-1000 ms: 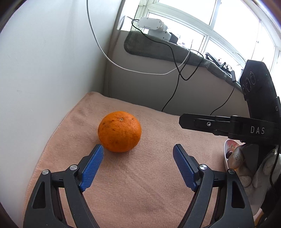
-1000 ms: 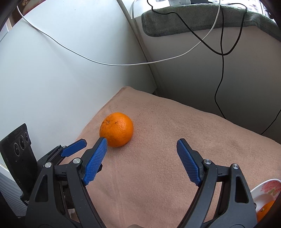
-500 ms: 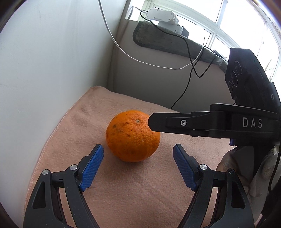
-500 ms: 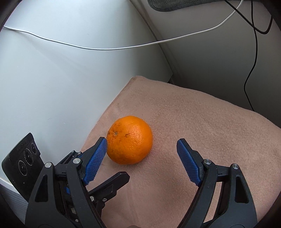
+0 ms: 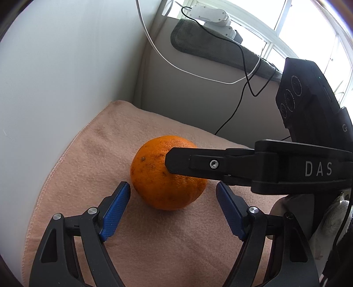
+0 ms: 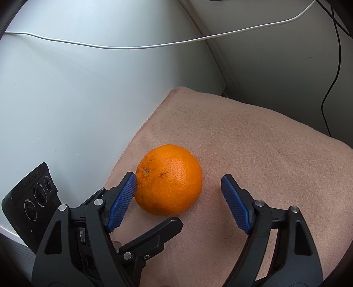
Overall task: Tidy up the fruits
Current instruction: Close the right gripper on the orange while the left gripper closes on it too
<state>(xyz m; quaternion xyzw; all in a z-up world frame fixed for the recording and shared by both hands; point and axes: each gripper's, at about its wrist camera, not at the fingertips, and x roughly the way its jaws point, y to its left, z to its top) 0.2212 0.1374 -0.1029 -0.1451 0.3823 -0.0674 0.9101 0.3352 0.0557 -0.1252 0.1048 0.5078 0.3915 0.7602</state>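
Closing right gripper (image 6: 177,198): its jaws are narrowing around the orange (image 6: 168,180); the left blue pad (image 6: 122,202) sits at the fruit's skin or just beside it, while the other pad stands clearly apart from the fruit, so nothing is clamped.
Left gripper (image 5: 173,208): jaws spread wide, the orange (image 5: 154,187) just ahead of the two blue pads (image 5: 114,212) and partly between their tips; neither pad touches it.
Crossing fingers: in the left wrist view a black finger of the right gripper (image 5: 211,164), marked DAS, reaches across in front of the orange's upper right side; in the right wrist view a black finger of the left gripper (image 6: 154,236) pokes in low, just below the fruit.
Orange: one whole fruit, round, with small dark specks on its peel, resting on the cloth near the left edge, close to the white panel.
Cloth (image 6: 264,154): a peach-coloured towel spread flat, its stitched hem running along the panel.
White panel (image 6: 88,88): a smooth upright surface to the left of the cloth.
Cables: a white cable (image 6: 154,46) sags across the panel and back wall; a black cable (image 6: 331,88) hangs down on the right.
Ledge: a dark grey towel (image 5: 209,48) drapes over it below the window, with a white device (image 5: 211,16) on top.
Lower right edge, left wrist view: pale rounded things, too blurred to tell.
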